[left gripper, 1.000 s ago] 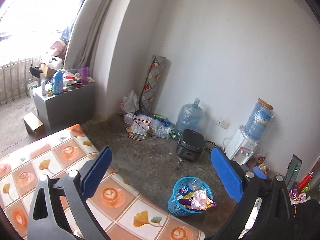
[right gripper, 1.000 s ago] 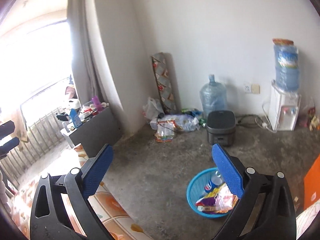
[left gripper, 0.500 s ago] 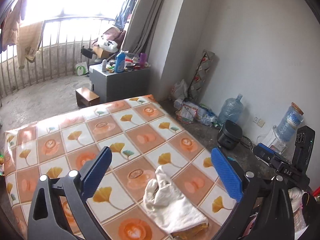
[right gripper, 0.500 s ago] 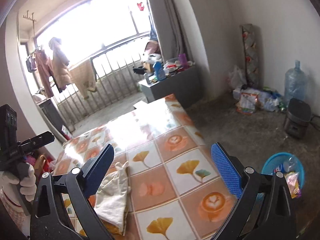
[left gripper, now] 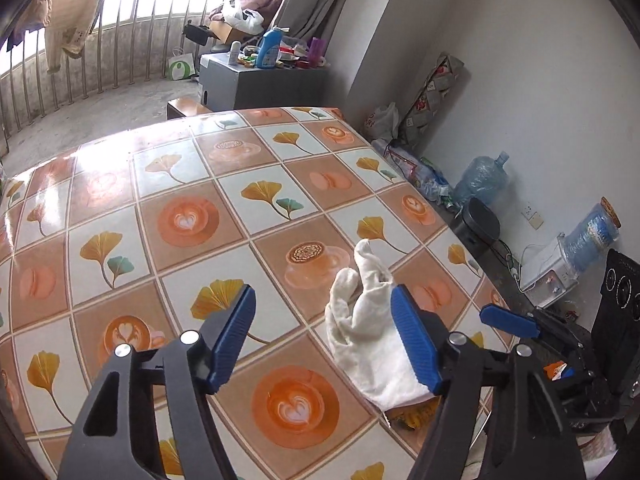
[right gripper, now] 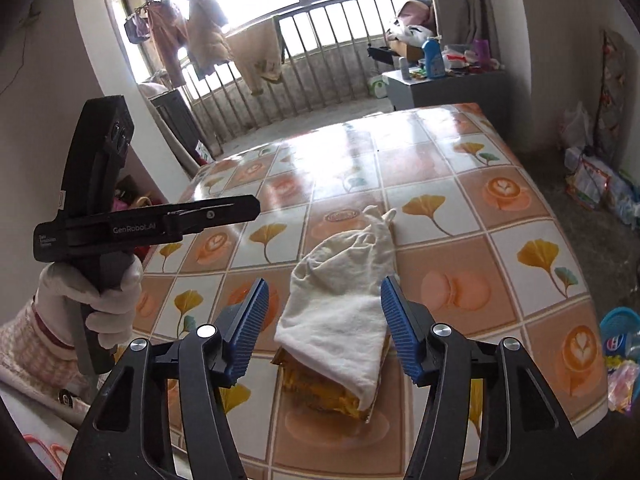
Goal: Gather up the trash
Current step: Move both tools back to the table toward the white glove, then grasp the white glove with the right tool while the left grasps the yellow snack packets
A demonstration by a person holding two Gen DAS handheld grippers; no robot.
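Observation:
A white cloth (right gripper: 344, 292) lies on the tiled table (right gripper: 460, 184), draped over a yellow wrapper (right gripper: 320, 392) near the front edge. My right gripper (right gripper: 322, 322) is open, its blue fingers either side of the cloth, just above it. My left gripper (left gripper: 324, 340) is open and empty over the table, with the cloth (left gripper: 368, 344) by its right finger. The left gripper also shows in the right wrist view (right gripper: 256, 208), held in a gloved hand. A blue trash basket (right gripper: 618, 336) with wrappers stands on the floor at the right.
A grey cabinet (left gripper: 260, 84) with bottles stands beyond the table. Water jugs (left gripper: 480, 176), a black cooker (left gripper: 480, 224) and bags line the right wall. A railing with hanging clothes (right gripper: 248, 56) is at the back.
Both grippers swung from the floor and basket to the table, came closer and lower over the cloth. Their jaws narrowed but stay open.

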